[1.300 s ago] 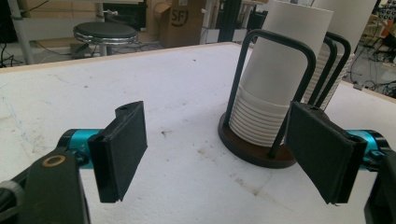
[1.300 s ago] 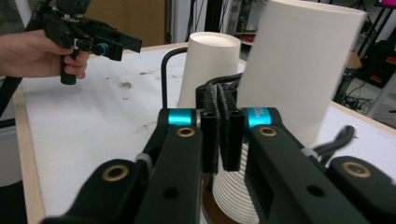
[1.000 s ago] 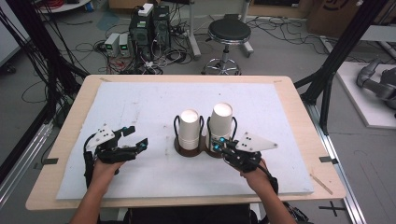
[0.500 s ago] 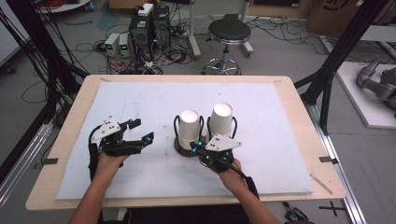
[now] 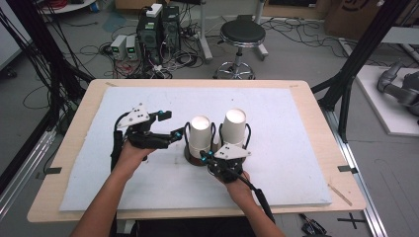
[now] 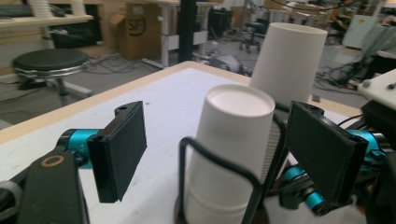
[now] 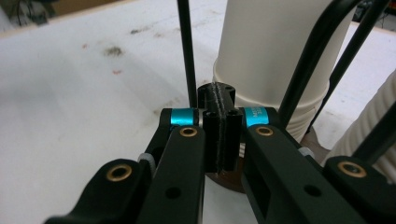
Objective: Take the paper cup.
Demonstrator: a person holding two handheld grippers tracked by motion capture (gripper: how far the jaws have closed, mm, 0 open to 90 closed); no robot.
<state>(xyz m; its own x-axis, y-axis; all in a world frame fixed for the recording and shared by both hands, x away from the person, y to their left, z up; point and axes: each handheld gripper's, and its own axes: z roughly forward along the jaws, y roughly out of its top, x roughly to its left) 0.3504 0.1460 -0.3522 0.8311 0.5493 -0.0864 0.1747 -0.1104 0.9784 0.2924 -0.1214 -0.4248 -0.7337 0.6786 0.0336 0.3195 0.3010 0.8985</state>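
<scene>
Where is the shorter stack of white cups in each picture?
High view: shorter cup stack in the middle, left of the taller stack.
Left gripper view: centre, between the open fingers.
Right gripper view: top right, behind shut fingers; probably this stack.
Shared landmark: black wire holder.

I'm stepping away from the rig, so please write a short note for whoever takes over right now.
Left tongs: open, jaws either side of the left stack of paper cups, not touching it.
Right tongs: shut with nothing between the jaws, low at the front of the brown base of the wire cup holder.
Both stacks, left and right, stand upright in their holders mid-table.
Done: approach. Left: probably close the left tongs on the top cup and lift it while the right steadies the holder.
</scene>
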